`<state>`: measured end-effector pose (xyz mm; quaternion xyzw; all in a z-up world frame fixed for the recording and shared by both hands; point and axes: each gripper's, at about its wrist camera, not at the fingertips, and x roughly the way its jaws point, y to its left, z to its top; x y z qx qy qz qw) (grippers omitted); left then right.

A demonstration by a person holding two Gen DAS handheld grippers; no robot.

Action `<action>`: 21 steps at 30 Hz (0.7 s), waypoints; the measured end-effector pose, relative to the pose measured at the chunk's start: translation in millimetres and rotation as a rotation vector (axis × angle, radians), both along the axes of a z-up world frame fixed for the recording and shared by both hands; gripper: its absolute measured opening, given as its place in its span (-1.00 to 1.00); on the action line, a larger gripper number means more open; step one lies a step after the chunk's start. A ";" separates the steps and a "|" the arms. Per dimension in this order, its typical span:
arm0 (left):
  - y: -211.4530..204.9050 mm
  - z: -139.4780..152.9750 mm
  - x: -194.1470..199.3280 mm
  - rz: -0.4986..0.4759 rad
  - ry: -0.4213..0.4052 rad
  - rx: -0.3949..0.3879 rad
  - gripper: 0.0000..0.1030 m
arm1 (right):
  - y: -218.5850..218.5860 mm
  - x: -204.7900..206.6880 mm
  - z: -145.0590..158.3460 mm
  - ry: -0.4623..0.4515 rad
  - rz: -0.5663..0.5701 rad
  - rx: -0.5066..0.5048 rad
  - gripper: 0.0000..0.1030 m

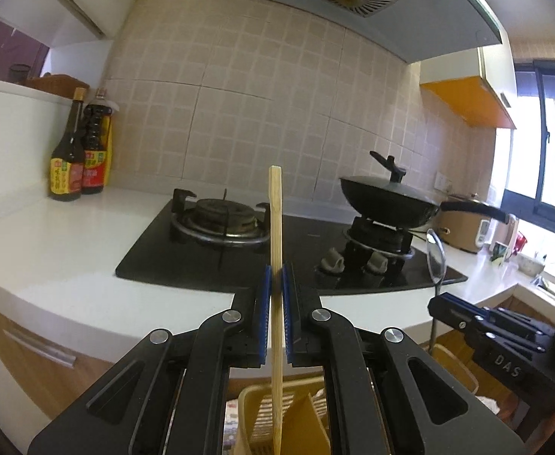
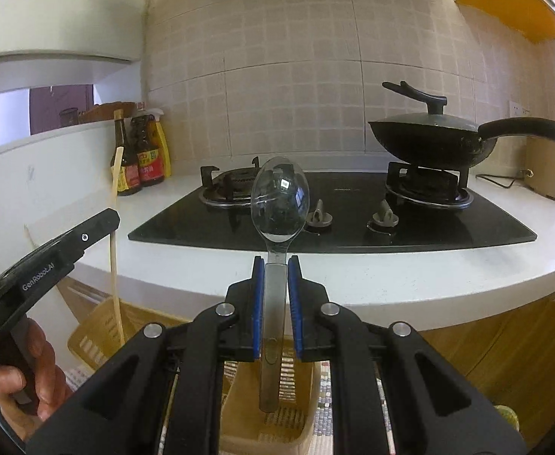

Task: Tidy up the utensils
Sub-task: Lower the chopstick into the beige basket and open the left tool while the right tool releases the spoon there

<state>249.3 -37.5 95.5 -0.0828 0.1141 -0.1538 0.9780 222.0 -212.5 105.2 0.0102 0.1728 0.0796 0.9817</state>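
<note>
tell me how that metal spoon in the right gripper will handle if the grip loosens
The spoon looks polished and smooth, so it would likely slide down between the blue fingers. It is held by its flat handle with the bowl up, probably top-heavy and apt to tilt. It looks rigid, unlikely to bend.

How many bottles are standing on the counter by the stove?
3. A dark bottle stands in front on the left, a second dark bottle sits beside it, and a yellow bottle is partly hidden behind. More could be concealed.
</note>
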 end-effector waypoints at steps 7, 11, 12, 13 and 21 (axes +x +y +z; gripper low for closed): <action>-1.6 -4.7 -17.8 -0.028 0.013 0.014 -0.62 | -2.5 -18.7 -5.3 0.035 0.030 0.013 -0.67; 0.0 0.2 -36.5 -0.041 0.014 0.025 -0.44 | -7.9 -37.2 -5.8 0.063 0.031 0.036 -0.56; 1.7 2.2 -42.9 -0.040 0.014 0.027 -0.39 | -9.1 -41.5 -5.4 0.071 0.030 0.041 -0.56; 3.3 4.2 -48.0 -0.042 0.017 0.026 -0.26 | -10.9 -46.9 -4.0 0.079 0.031 0.049 -0.56; 28.1 26.6 -97.5 -0.083 0.049 -0.042 -0.07 | -13.5 -100.7 21.0 0.076 0.016 0.049 -0.22</action>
